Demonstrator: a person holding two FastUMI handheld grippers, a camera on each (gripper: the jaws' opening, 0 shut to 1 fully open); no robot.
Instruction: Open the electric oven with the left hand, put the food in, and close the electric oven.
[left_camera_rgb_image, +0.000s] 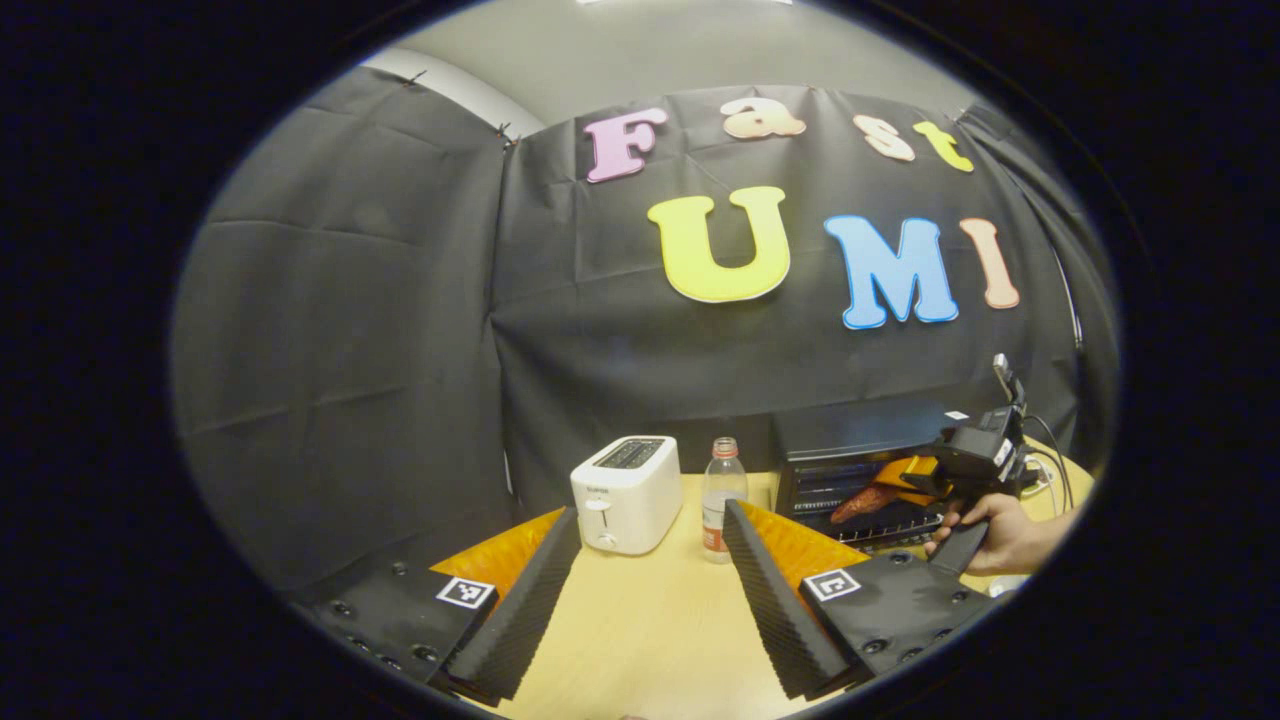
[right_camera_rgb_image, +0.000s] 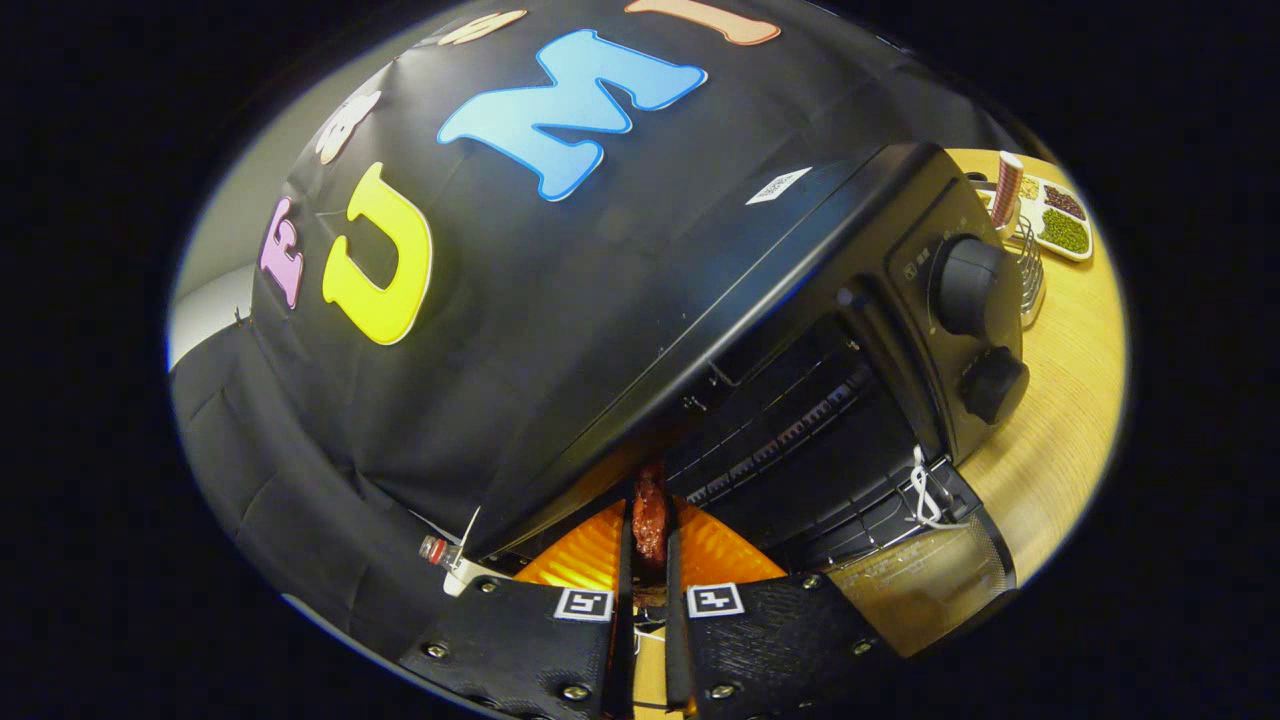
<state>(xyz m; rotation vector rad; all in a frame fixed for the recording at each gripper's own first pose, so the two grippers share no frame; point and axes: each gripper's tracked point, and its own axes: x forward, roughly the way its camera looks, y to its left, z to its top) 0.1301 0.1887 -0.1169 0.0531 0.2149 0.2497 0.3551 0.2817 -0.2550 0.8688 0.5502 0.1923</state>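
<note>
Right tool (right_camera_rgb_image: 648, 560) grips the food (right_camera_rgb_image: 650, 520) lengthwise, its long axis pointing ahead into the open electric oven (right_camera_rgb_image: 850, 300). Left tool (left_camera_rgb_image: 640, 590) stands open above the tabletop (left_camera_rgb_image: 650, 620), oven ahead-right.

Table (left_camera_rgb_image: 640, 610) pale wood-look, smooth, matt. Electric oven (right_camera_rgb_image: 800, 260) black, smooth, semi-gloss casing; wire metal rack (right_camera_rgb_image: 800, 430) inside. Toaster (left_camera_rgb_image: 627, 492) glossy white plastic. Bottle (left_camera_rgb_image: 722, 500) clear plastic at 3 o'clock of it. Food (right_camera_rgb_image: 650, 520) glistening, rough.

A white toaster (left_camera_rgb_image: 627, 494) stands on the wooden table (left_camera_rgb_image: 650, 620), with a clear bottle (left_camera_rgb_image: 721, 497) just beside it.
</note>
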